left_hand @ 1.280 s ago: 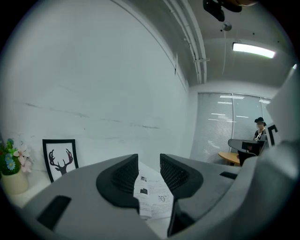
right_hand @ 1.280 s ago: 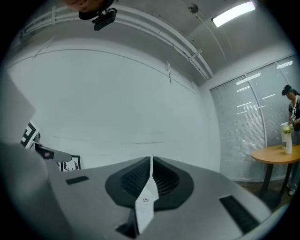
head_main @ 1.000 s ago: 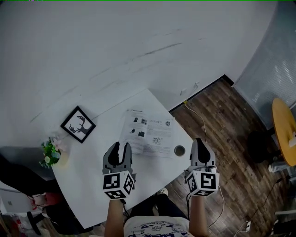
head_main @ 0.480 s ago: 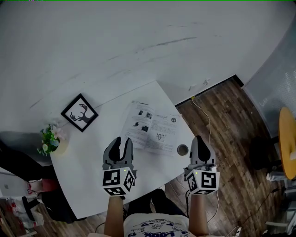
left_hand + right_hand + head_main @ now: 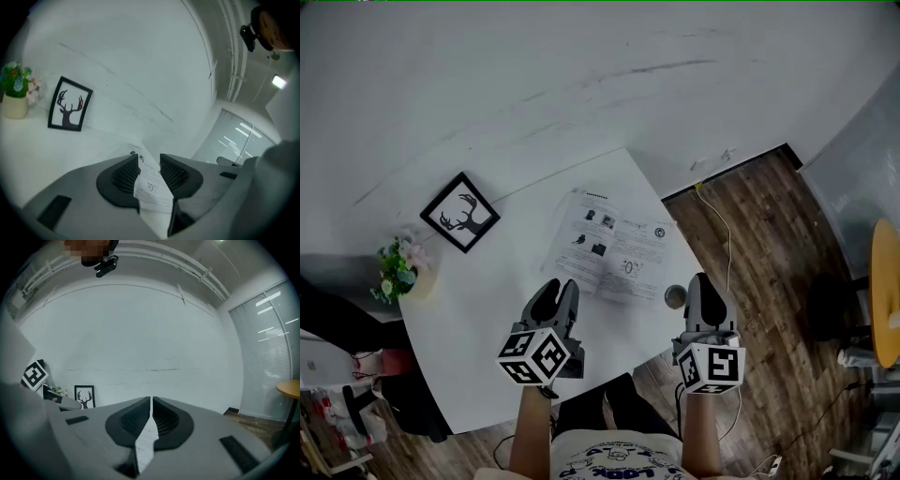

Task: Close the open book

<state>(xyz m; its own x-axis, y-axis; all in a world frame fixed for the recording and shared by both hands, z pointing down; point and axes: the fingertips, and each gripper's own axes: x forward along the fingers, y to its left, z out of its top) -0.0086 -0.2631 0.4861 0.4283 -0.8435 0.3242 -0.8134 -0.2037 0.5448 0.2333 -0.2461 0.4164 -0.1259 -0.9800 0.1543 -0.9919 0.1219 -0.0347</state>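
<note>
Nearest, over the table's front edge: left gripper (image 5: 555, 292), jaws apart, nothing between; right gripper (image 5: 701, 283), jaws all but together, empty. Just beyond, flat on the white table (image 5: 478, 319): open book (image 5: 614, 248), pages up, small round thing (image 5: 675, 297), maybe a cup, by its near right corner. Probably the reach-in step. Slip one jaw under an outer page edge, lift, fold across the spine; pin the other half with the second gripper. Avoid bumping the round thing. Farther left, well apart: deer picture (image 5: 459, 212), flowers (image 5: 399, 274).
</note>
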